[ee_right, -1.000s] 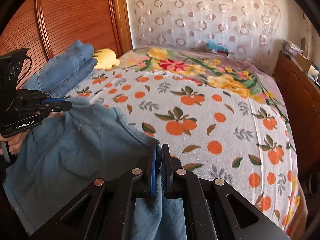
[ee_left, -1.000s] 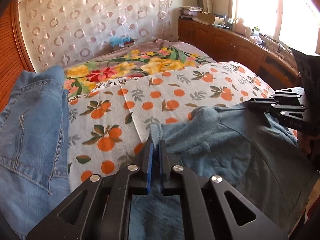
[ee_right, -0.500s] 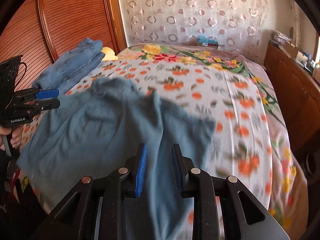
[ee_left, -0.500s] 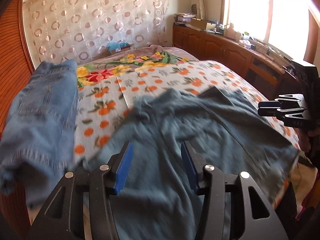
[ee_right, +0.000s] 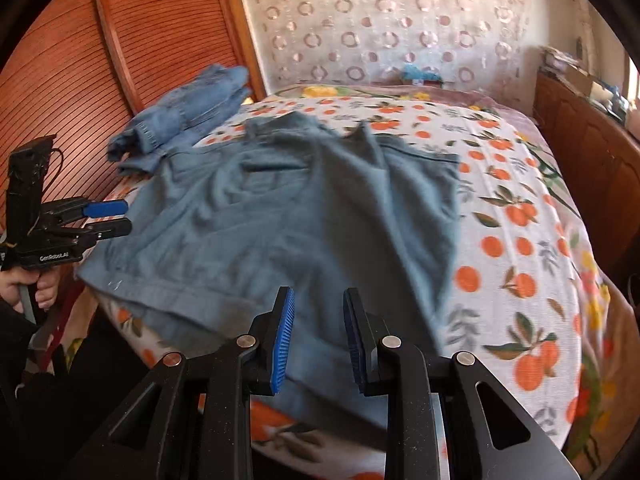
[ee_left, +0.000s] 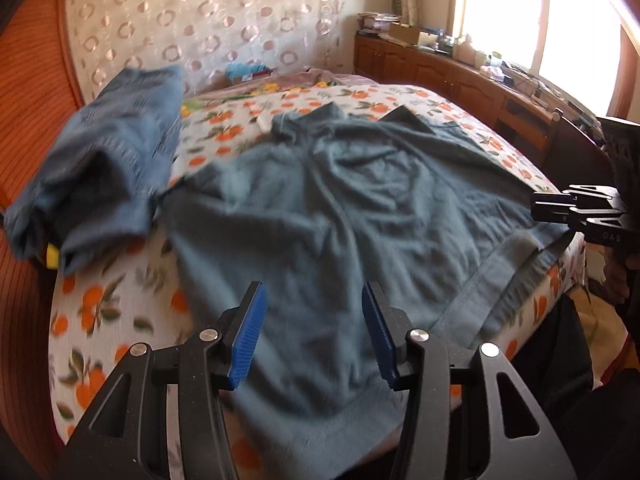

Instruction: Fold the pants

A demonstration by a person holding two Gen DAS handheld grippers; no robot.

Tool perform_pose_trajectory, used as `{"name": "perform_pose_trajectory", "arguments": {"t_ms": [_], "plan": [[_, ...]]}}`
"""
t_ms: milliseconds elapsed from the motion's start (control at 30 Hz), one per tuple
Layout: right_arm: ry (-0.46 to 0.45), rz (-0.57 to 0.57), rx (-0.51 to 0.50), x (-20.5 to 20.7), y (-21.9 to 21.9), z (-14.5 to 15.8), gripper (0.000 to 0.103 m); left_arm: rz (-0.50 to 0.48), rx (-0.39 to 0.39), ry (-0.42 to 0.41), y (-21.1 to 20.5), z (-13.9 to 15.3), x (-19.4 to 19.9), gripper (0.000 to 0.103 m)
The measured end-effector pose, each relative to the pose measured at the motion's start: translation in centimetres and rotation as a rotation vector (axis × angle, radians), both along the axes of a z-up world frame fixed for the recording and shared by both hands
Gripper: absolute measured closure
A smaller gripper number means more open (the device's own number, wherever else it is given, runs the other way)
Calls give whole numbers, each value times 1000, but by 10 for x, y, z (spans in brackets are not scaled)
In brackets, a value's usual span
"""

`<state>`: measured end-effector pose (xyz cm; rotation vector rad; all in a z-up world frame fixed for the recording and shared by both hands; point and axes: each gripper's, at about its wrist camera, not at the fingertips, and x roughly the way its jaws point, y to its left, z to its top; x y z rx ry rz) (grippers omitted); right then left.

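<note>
A pair of grey-blue pants (ee_left: pixel 352 208) lies spread and wrinkled on the bed, its near edge hanging over the bed's front edge; it also shows in the right wrist view (ee_right: pixel 288 216). My left gripper (ee_left: pixel 314 332) is open and empty above the pants' near part. It shows from the side in the right wrist view (ee_right: pixel 116 218). My right gripper (ee_right: pixel 318 336) is open and empty above the pants' near right part. It shows at the right edge of the left wrist view (ee_left: pixel 560 204).
A stack of folded blue jeans (ee_left: pixel 100 168) lies on the bed's left side, by the wooden wall panel (ee_right: pixel 72 80). The bedsheet (ee_right: pixel 520 240) has an orange-fruit print. A wooden cabinet (ee_left: pixel 460 80) with clutter runs under the window on the right.
Both grippers were shut on the pants' edge a second ago. They let go, opened and drew back and up. The pants now lie spread on the bed.
</note>
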<state>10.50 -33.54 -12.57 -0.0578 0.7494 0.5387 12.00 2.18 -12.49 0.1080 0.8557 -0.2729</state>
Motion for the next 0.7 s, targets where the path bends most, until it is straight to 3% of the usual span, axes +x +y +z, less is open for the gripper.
{"name": "perform_pose_trajectory", "arguments": {"t_ms": [200, 267, 467, 700], "plan": [[24, 59, -11, -10, 12, -6, 77, 52, -7, 40, 24, -17, -10, 52], [31, 62, -30, -12, 13, -10, 71, 65, -15, 45, 29, -21, -12, 52], [37, 59, -61, -13, 12, -10, 64, 74, -32, 25, 34, -22, -15, 52], [-6, 58, -133, -23, 25, -14, 63, 73, -26, 12, 34, -23, -17, 52]]}}
